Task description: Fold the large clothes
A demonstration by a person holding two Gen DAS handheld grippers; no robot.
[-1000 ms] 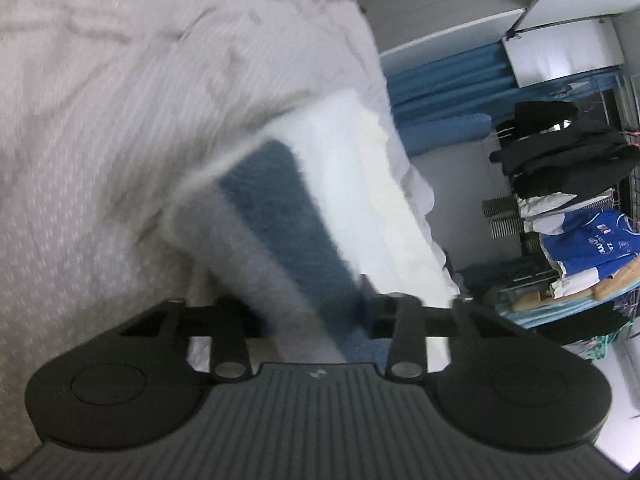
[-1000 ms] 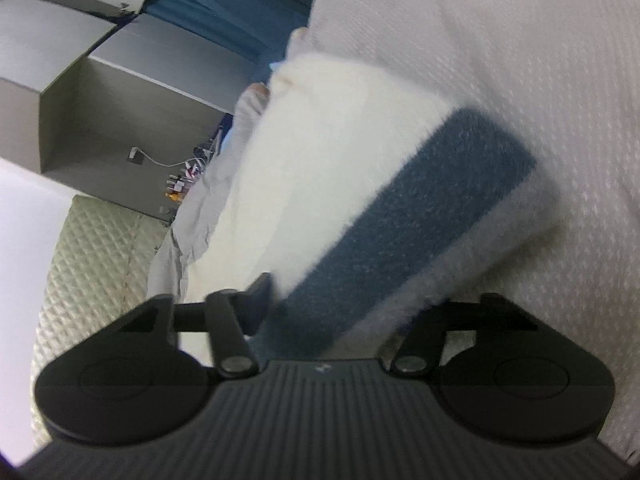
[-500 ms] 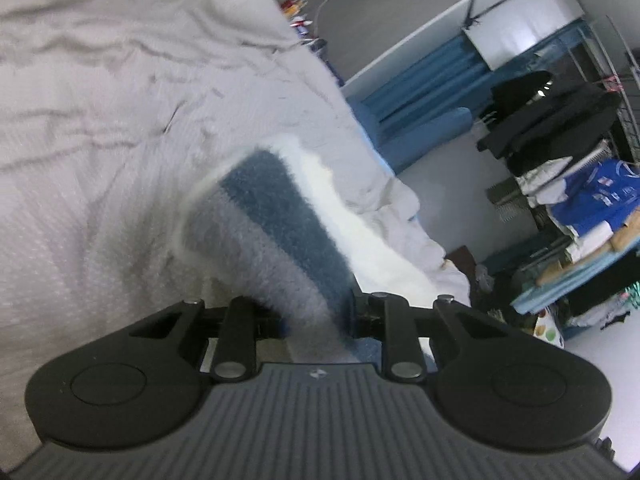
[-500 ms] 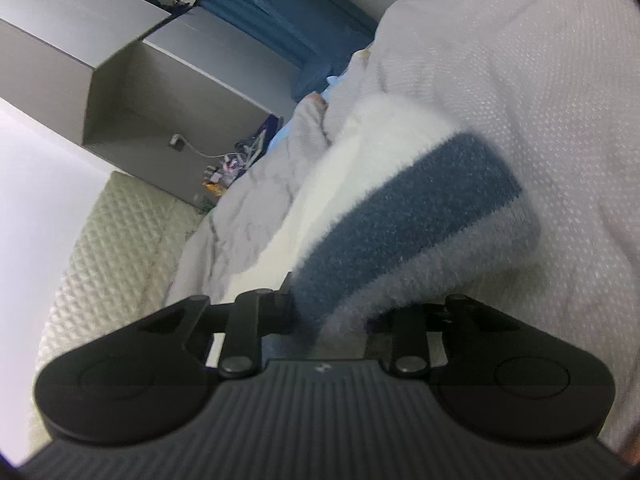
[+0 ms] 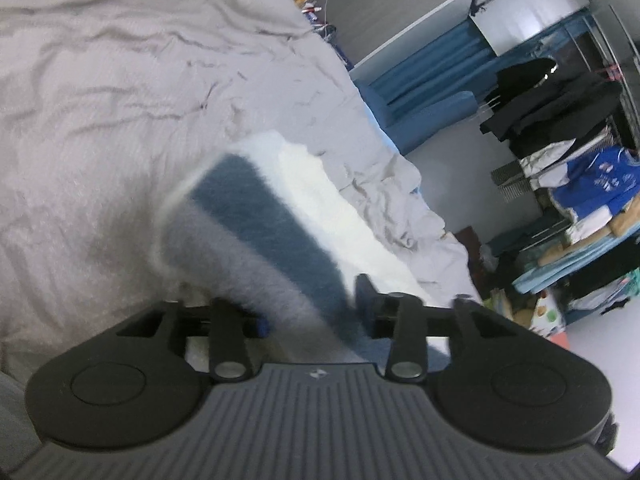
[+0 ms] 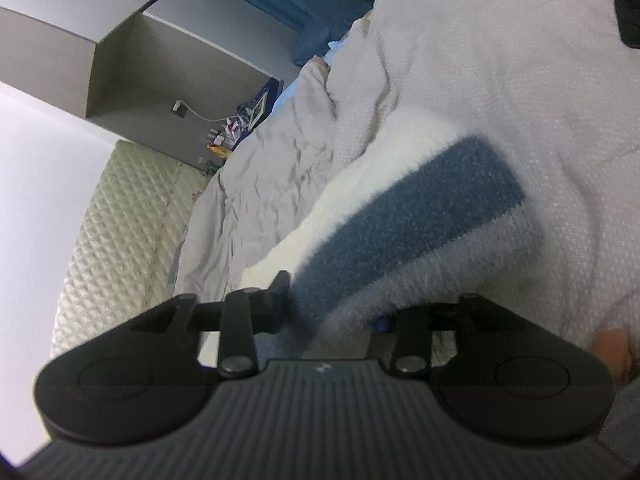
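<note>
A fluffy garment with white, dark blue and grey bands [image 5: 272, 232] is held up over the bed; it also shows in the right wrist view [image 6: 400, 224]. My left gripper [image 5: 308, 312] is shut on one end of its grey and blue edge. My right gripper [image 6: 332, 304] is shut on the other end. The fabric bulges out past both pairs of fingers and hides most of them. The white part hangs away toward the bedding.
A wrinkled pale grey bedspread [image 5: 120, 100] covers the bed below. A clothes rack with dark and blue garments [image 5: 560, 140] stands at the right. A quilted headboard [image 6: 120, 220] and grey cabinets [image 6: 140, 40] show in the right wrist view.
Both grippers have lifted and tilted with the garment; more of the room and headboard shows. The grip on the fabric is unchanged.
</note>
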